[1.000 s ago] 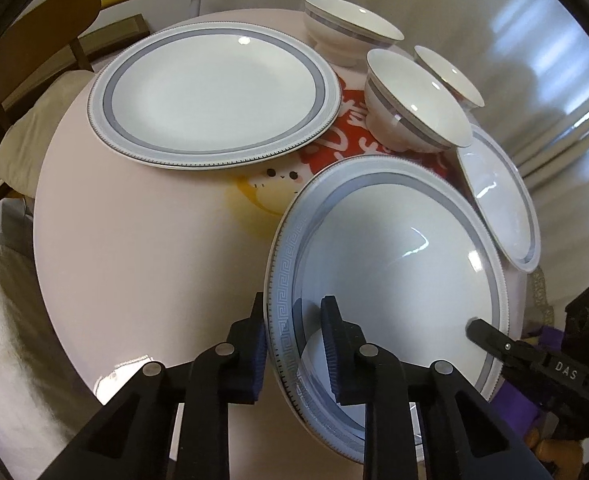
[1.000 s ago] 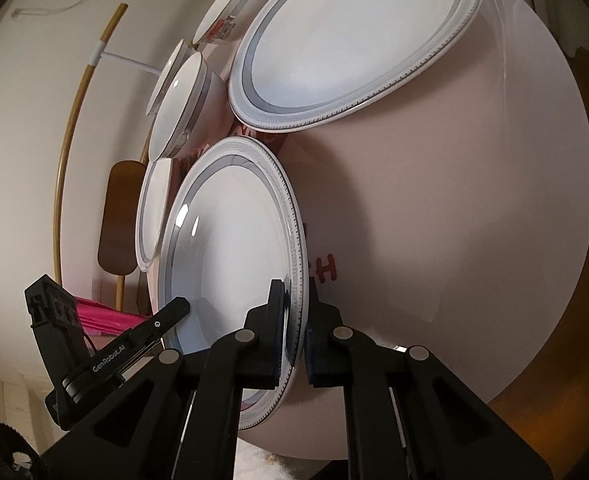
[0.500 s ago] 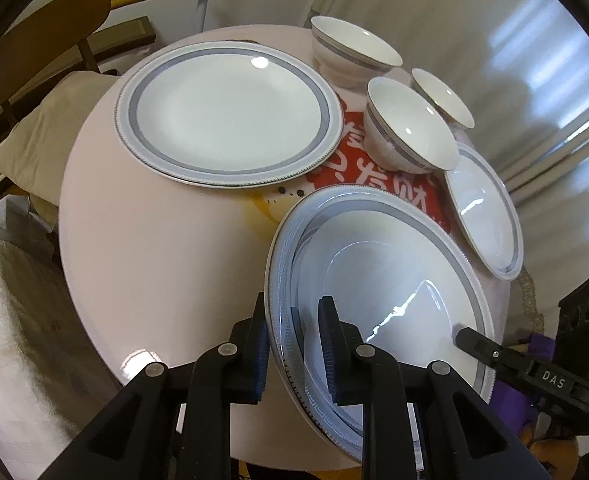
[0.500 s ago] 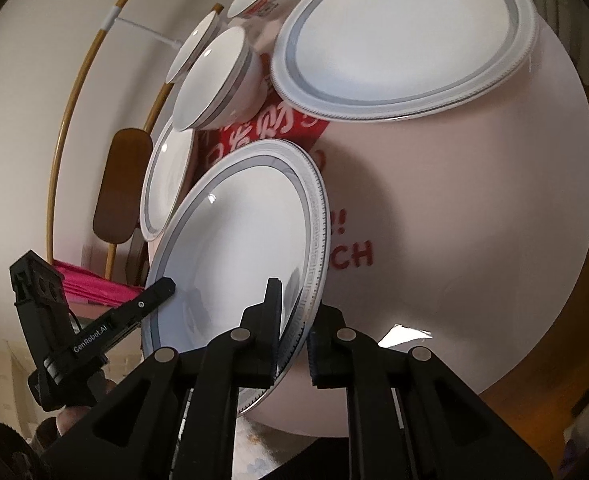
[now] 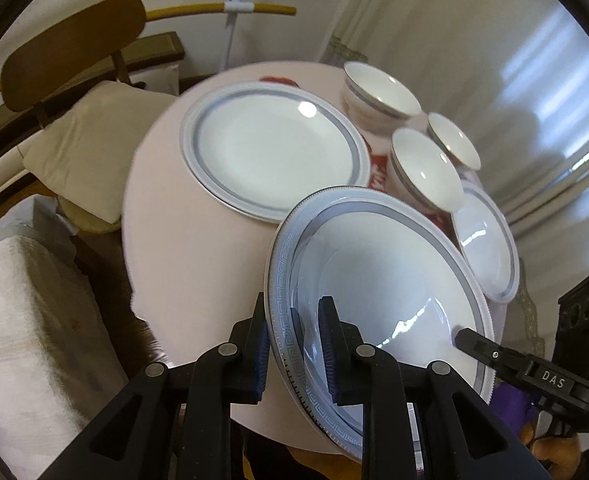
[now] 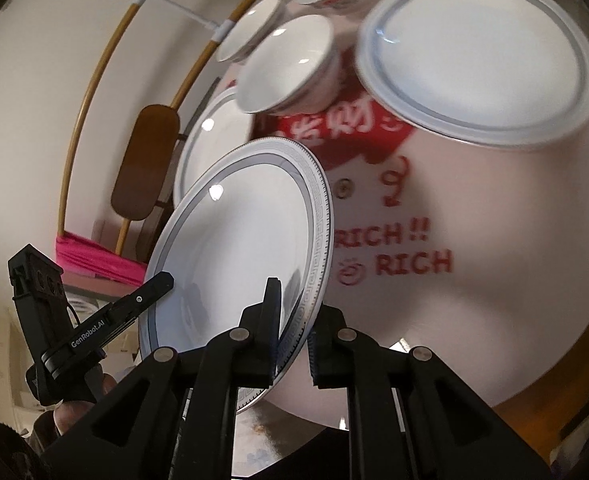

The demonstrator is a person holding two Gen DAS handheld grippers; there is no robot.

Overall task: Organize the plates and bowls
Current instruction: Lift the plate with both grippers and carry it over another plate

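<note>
Here both grippers clamp one plate by opposite edges: left gripper [image 5: 294, 344] closed on the near-left rim of the held plate [image 5: 378, 272], right gripper [image 6: 292, 328] closed on the rim at the other side; the plate hangs above the near edge of the round worktop [image 5: 190, 240], clear of it, tilted, face up and leaning toward the left gripper's camera; being round it has no real long axis, so what matters is the line between the two grips, which runs roughly along the worktop's near edge; judgement: this is a carry step, likely toward the large plate [image 5: 274, 152] further back for stacking; to do it well keep both grips even, level the plate before lowering, centre it over the target, let go only once it rests; uneven hands could twist the rim out of a pad; beyond, a smaller plate [image 5: 490, 248] to the right, then three bowls [image 5: 426, 168] farthest back, standing upright close together.
</note>
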